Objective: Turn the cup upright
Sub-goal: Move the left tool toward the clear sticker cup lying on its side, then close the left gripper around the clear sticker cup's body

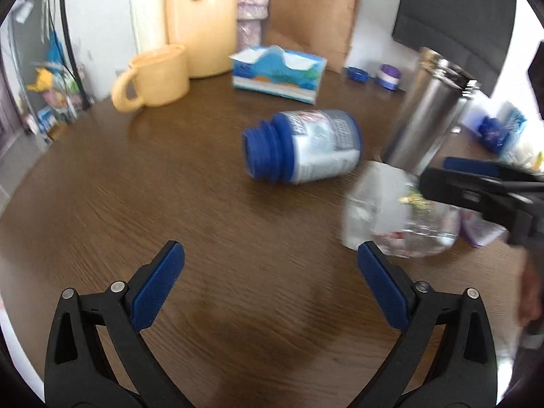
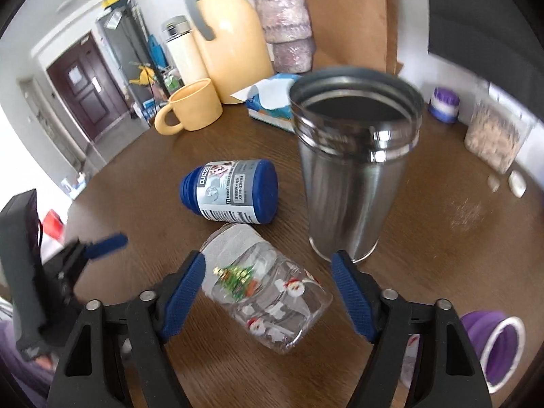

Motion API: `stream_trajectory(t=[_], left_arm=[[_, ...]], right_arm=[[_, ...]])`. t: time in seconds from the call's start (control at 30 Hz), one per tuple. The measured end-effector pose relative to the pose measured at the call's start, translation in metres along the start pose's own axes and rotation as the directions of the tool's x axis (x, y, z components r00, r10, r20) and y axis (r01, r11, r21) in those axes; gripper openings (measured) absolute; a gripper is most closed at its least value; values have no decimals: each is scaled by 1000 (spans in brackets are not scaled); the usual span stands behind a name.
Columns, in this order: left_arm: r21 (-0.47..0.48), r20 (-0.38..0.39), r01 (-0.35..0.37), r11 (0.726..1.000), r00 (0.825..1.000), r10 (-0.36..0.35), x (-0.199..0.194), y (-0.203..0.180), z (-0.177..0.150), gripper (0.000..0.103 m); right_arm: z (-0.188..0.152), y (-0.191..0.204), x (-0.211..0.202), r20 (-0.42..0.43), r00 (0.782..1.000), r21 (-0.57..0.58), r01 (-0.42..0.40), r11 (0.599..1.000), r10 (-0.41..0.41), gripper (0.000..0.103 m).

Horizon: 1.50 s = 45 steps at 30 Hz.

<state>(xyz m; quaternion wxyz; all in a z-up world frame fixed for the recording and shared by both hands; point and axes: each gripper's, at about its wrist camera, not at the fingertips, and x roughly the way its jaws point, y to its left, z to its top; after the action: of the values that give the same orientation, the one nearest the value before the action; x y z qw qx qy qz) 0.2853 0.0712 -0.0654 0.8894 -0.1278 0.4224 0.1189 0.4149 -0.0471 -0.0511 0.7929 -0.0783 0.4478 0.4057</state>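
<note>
A clear glass cup (image 2: pixel 268 289) with Christmas tree and Santa prints lies on its side on the brown table (image 2: pixel 442 255). My right gripper (image 2: pixel 268 272) is open, its blue pads on either side of the cup, the left pad close to the glass. The cup also shows in the left wrist view (image 1: pixel 391 217), with the right gripper (image 1: pixel 476 183) above it. My left gripper (image 1: pixel 270 265) is open and empty over bare table, left of the cup.
A blue-capped bottle (image 2: pixel 234 195) lies on its side behind the cup. A steel tumbler (image 2: pixel 353 170) stands upright close right. A yellow mug (image 2: pixel 193 107), yellow jug (image 2: pixel 231 44), tissue box (image 1: pixel 278 73) and paper bag (image 2: pixel 350 20) stand at the back. A purple cup (image 2: pixel 496 350) lies at right.
</note>
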Motion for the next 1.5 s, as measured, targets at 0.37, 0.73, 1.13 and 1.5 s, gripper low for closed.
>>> stream_trajectory(t=[0.37, 0.73, 1.13, 1.5], left_arm=[[-77, -48, 352, 933, 933, -356, 21, -36, 2, 82], [113, -88, 320, 941, 946, -311, 46, -54, 31, 59], [81, 26, 265, 961, 963, -268, 29, -51, 41, 57], [67, 172, 205, 976, 961, -214, 27, -45, 53, 58]], right_arm=[[-28, -20, 0, -18, 984, 263, -164, 951, 175, 41], [-12, -9, -16, -42, 995, 138, -80, 987, 87, 46], [48, 0, -26, -51, 998, -338, 28, 941, -48, 62], [52, -17, -27, 24, 990, -304, -127, 944, 140, 63]])
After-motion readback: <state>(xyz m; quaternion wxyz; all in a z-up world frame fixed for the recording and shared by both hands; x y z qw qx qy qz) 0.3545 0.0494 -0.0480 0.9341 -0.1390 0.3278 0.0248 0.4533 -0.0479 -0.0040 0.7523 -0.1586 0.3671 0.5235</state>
